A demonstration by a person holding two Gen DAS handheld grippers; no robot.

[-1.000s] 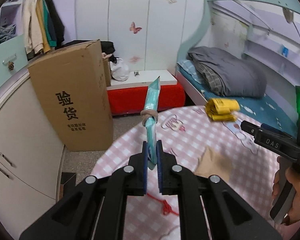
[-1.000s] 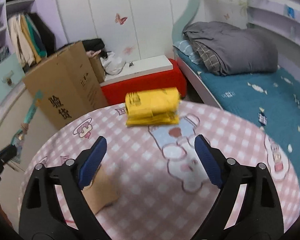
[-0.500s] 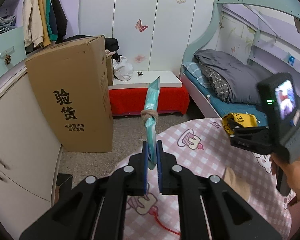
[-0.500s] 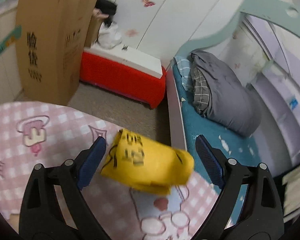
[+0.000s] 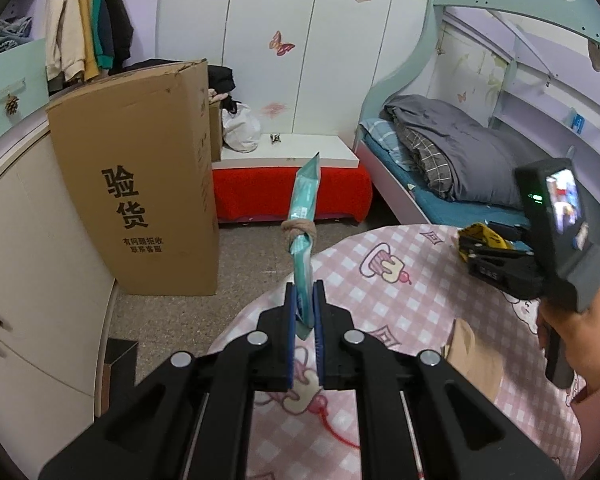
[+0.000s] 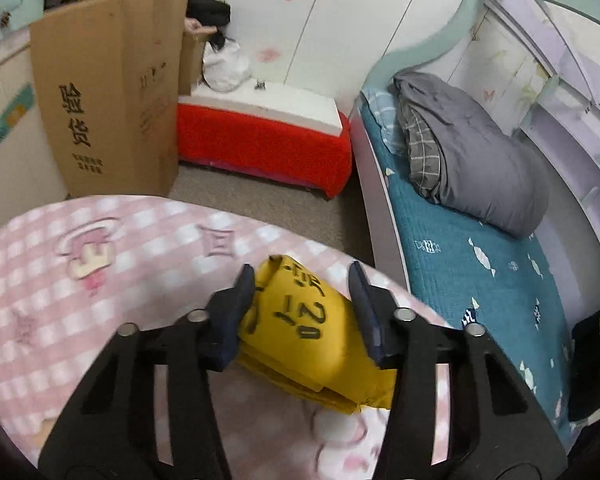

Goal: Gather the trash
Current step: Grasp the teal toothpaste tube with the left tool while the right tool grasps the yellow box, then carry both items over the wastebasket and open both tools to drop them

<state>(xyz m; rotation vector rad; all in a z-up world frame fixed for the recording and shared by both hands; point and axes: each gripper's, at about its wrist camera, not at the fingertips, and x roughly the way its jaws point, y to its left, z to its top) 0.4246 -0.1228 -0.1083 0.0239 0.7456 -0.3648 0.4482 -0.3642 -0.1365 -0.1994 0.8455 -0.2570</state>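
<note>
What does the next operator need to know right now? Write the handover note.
Left claw: shut on a teal packet knotted with a band, held up off the table.
Right claw: open, fingers either side of the folded yellow bag on the pink checked table near its edge; whether they touch it is unclear.
Done: packet picked up.
Left: close on the yellow bag and lift it; a brown paper piece and a red string remain on the table. No bin is in view.
</note>
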